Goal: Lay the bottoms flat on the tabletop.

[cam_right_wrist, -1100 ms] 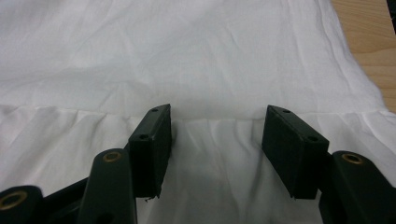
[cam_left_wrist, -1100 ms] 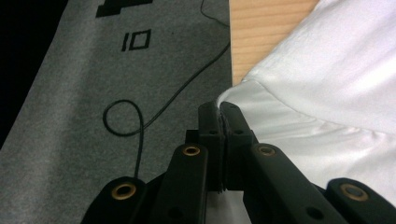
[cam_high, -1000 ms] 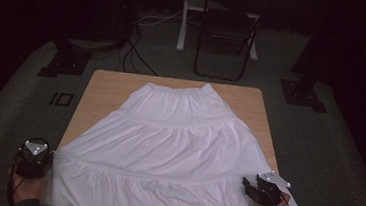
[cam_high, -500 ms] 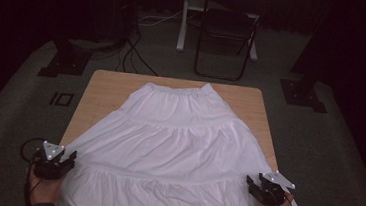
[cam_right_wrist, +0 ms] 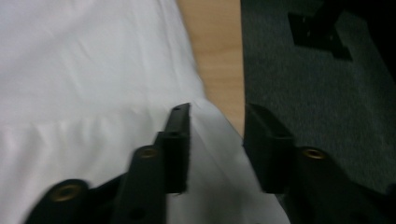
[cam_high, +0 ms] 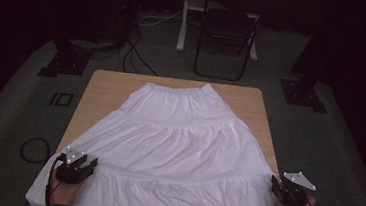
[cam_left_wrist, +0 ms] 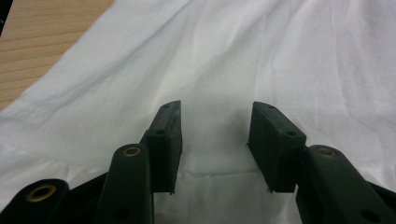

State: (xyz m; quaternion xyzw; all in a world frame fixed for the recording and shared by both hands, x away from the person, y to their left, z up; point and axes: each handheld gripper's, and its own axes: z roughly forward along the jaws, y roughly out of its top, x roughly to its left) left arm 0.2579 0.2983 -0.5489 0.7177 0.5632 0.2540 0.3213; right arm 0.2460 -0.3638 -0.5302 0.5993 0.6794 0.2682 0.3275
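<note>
While both pairs of fingers are standing apart, we are aiming the left gripper point(cam_high: 87, 164) and right gripper point(cam_high: 275, 182) squarely at the skirt point(cam_high: 177, 147) hem corners.

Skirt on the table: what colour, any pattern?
Plain white skirt, no pattern; clearest in the high view.

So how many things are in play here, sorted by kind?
White skirt: 1
Wooden table: 1
Hand-held grippers, both open: 2, the left gripper over the skirt's lower tier, the right gripper at the skirt's edge by the table's side
Folding chair on the floor behind the table: 1
Total: 5
</note>
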